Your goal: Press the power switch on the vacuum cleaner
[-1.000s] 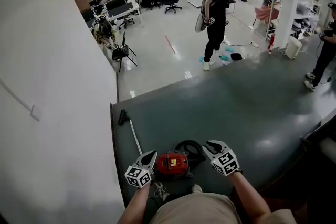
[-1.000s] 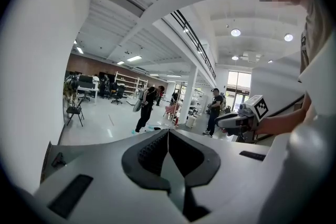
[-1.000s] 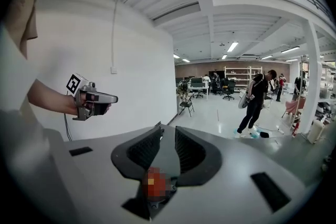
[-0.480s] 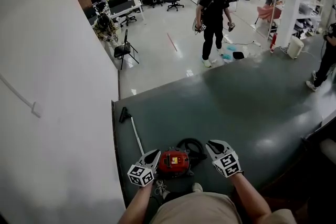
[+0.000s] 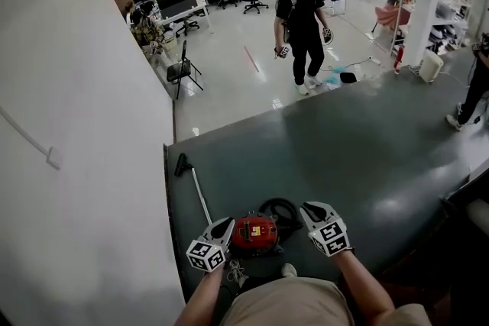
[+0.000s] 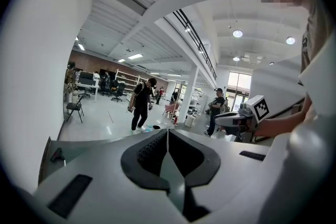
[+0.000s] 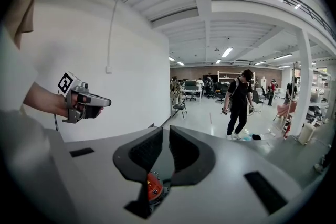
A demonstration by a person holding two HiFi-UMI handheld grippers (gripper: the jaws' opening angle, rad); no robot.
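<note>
The left gripper (image 6: 167, 132) has its jaws shut tight together, with nothing in them. The right gripper (image 7: 165, 131) has its jaws closing. Only a thin gap is left, and nothing is between them. Low down behind that gap, a bit of the red vacuum cleaner (image 7: 151, 186) peeks out. In the head view, the round vacuum cleaner sits on the dark grey floor (image 5: 367, 156), right between the two grippers, and neither pair of jaws is holding it. Its black hose (image 5: 279, 208) curls in a loop just behind it. A thin pipe (image 5: 199, 196) runs from near the left gripper to a black floor brush (image 5: 181, 164) beside the white wall (image 5: 76, 126). Far off, a person in black clothes (image 5: 302, 27) stands on the pale floor (image 5: 229, 80).
</note>
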